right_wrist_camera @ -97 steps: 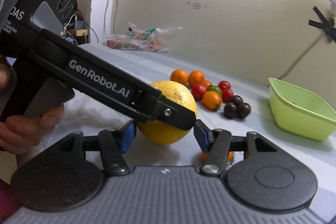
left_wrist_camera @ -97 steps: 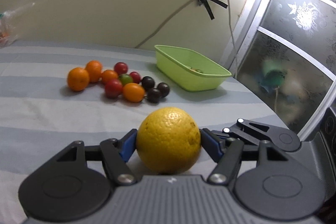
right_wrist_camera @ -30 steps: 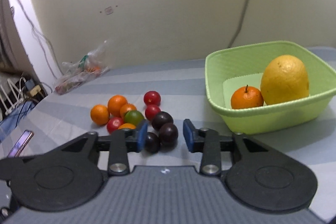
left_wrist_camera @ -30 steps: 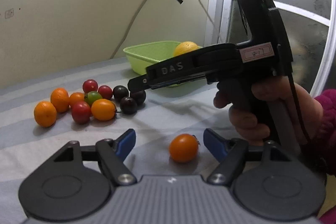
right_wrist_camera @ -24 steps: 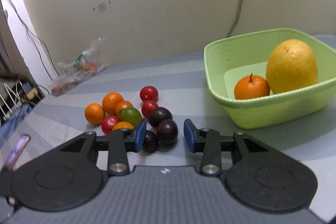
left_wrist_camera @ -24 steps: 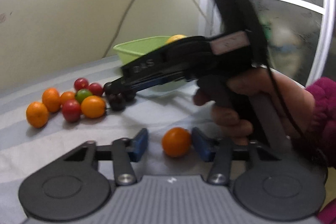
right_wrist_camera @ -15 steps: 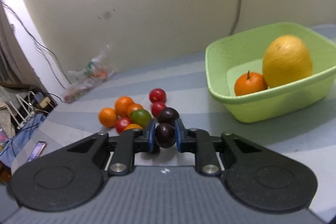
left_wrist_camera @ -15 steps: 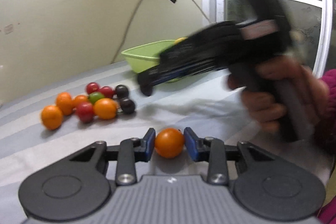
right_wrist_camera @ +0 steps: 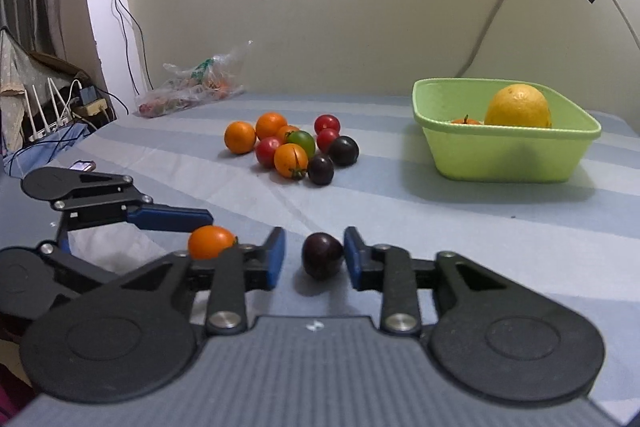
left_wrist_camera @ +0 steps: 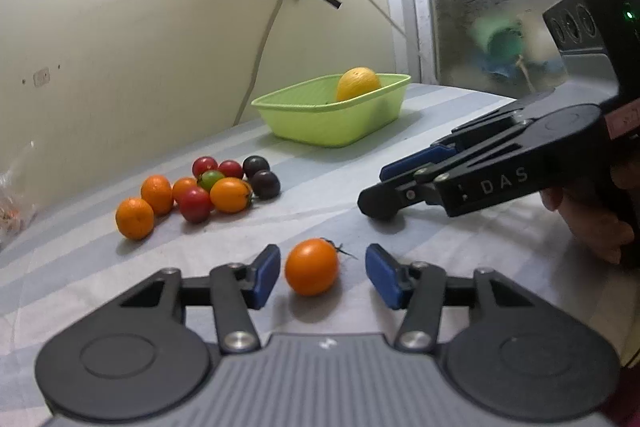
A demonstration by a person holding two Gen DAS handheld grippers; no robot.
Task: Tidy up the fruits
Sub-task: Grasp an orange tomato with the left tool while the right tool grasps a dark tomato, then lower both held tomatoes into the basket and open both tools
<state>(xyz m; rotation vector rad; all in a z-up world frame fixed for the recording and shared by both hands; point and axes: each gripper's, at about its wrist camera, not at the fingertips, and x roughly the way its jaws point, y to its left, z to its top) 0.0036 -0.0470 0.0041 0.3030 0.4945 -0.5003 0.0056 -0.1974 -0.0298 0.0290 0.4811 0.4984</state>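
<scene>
The striped table (right_wrist_camera: pixel 460 223) runs wide and bare between the grippers and the far wall, its near right stretch giving easy room to move. The green basket (right_wrist_camera: pixel 500 155) sits toward the back right, away from any edge I can see, and already holds the big yellow citrus (right_wrist_camera: pixel 518 105) and a small orange (right_wrist_camera: pixel 465 121). To its left lies the loose pile of small fruits (right_wrist_camera: pixel 294 145), well apart from both tools.

Half a second ago each gripper was pinched on its fruit; now both have let go. The left gripper (left_wrist_camera: pixel 322 273) stands spread, the orange tomato (left_wrist_camera: pixel 311 266) resting on the cloth between its pads, touching neither. The right gripper (right_wrist_camera: pixel 314 257) is likewise parted around the dark plum (right_wrist_camera: pixel 322 255), which sits on the table very near the right pad (contact is too close to call).

So both fruits have been set down close by rather than in the basket, which suggests sorting into separate spots. The two tools crowd each other here, so each should back straight out.
</scene>
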